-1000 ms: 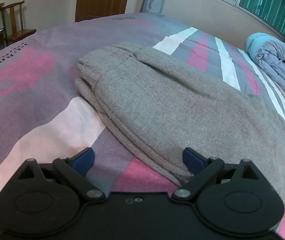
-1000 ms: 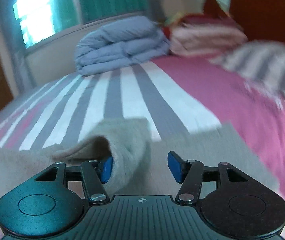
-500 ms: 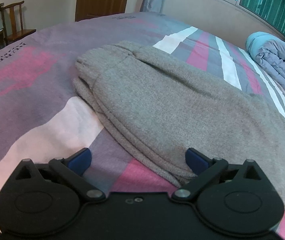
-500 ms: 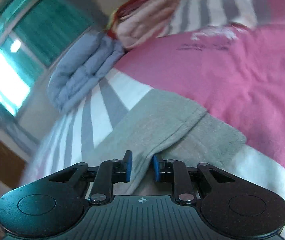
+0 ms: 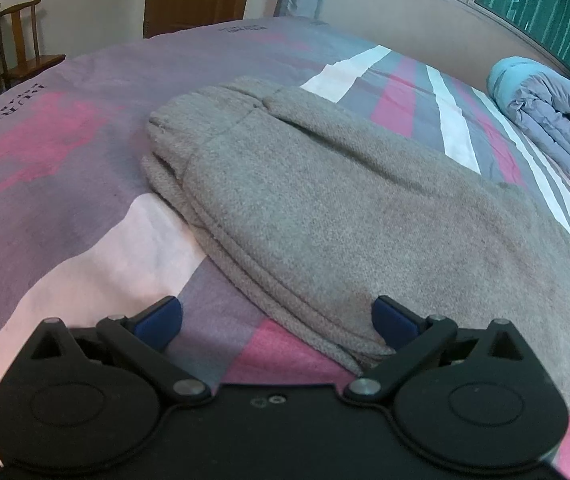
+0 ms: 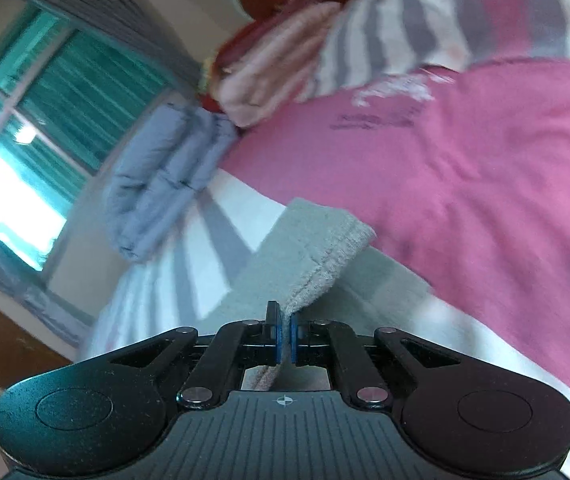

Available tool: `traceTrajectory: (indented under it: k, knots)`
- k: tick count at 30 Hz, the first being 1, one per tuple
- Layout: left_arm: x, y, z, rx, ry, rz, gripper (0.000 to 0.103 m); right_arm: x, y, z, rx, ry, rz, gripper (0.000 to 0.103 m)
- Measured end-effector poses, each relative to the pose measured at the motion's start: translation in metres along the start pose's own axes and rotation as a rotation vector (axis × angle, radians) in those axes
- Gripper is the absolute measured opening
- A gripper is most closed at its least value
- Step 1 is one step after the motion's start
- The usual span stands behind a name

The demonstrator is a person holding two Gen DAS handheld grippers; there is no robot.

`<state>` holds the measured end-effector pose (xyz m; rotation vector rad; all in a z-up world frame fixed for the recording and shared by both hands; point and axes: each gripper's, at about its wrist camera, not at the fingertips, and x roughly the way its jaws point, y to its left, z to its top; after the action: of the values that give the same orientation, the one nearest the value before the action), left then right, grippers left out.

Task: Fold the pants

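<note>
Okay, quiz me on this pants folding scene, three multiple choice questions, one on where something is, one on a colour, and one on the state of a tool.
1. Where does the folded blue quilt lie?
A. on the bed by the window
B. on the chair
C. on the floor

2. What colour are the pants?
A. black
B. grey
C. red

3. What state is the right tool in?
A. wide open
B. shut on nothing
C. shut on the pants' edge

Answers:
1 A, it sits on the striped bed cover below the window.
2 B, the fabric is grey.
3 C, its blue pads pinch the fabric, while the left tool is open.
</note>
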<state>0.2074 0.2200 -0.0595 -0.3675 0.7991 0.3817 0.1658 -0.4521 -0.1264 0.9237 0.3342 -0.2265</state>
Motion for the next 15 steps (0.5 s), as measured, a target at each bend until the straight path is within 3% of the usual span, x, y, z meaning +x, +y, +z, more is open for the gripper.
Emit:
traceTrajectory:
  k: [2, 6, 9, 10, 12, 15]
  knots:
    - [0.0, 0.0, 0.001, 0.0, 0.005, -0.004, 0.096, 0.015, -0.011, -0.006, 0.02, 0.05, -0.042, 0.004]
    - [-0.001, 0.001, 0.001, 0.002, 0.006, -0.011, 0.097, 0.015, -0.015, -0.005, 0.063, 0.057, -0.027, 0.004]
    - [-0.008, 0.006, -0.001, -0.021, -0.03, -0.034, 0.093, -0.004, -0.009, -0.009, 0.059, 0.036, -0.021, 0.016]
    - [-0.014, 0.009, -0.003, -0.028, -0.053, -0.042, 0.088, -0.015, -0.004, -0.013, 0.038, 0.012, -0.028, 0.018]
    - [-0.026, 0.018, -0.007, -0.055, -0.119, -0.08, 0.051, -0.032, 0.003, -0.023, 0.021, -0.026, 0.0, 0.024]
    - [-0.034, 0.035, -0.004, -0.102, -0.171, -0.11, 0.042, -0.048, 0.016, -0.042, -0.001, -0.048, 0.027, 0.05]
